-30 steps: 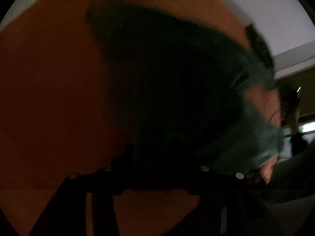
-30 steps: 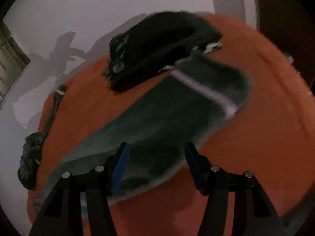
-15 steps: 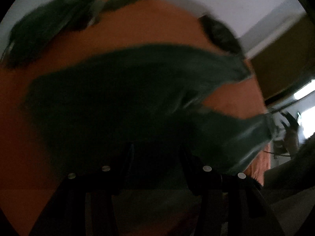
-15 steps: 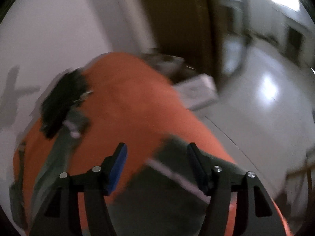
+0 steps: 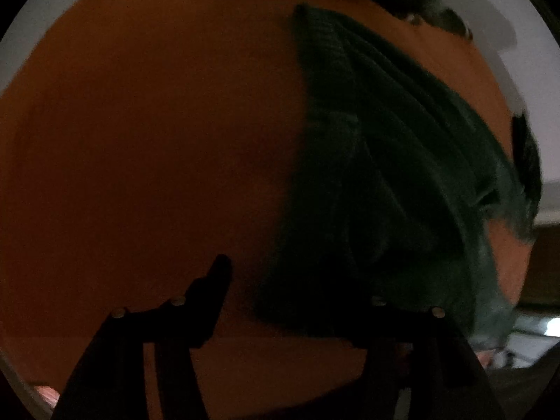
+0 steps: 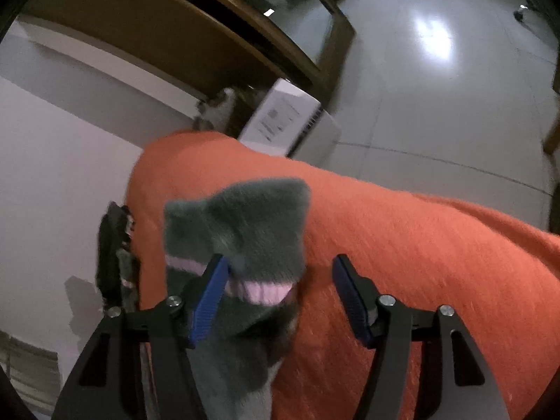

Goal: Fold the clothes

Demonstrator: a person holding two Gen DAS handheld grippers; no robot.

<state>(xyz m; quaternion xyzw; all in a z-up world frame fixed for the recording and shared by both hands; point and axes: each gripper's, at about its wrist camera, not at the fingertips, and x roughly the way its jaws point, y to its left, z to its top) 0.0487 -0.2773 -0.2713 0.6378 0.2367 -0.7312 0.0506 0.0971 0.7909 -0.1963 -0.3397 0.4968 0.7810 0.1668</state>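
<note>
Right gripper [image 6: 276,280] closing, grey sock [image 6: 241,224] between jaws but unpinched, cuff doubled over for folding; left gripper [image 5: 297,280] opening, spread at sock's edge.

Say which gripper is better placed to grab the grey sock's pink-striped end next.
Right, probably. The sock with its pink stripe lies between the right gripper's closing jaws, against the left-hand blue pad; the other pad is clear. The left gripper is opening over the sock's dark far part, no stripe in view.
</note>
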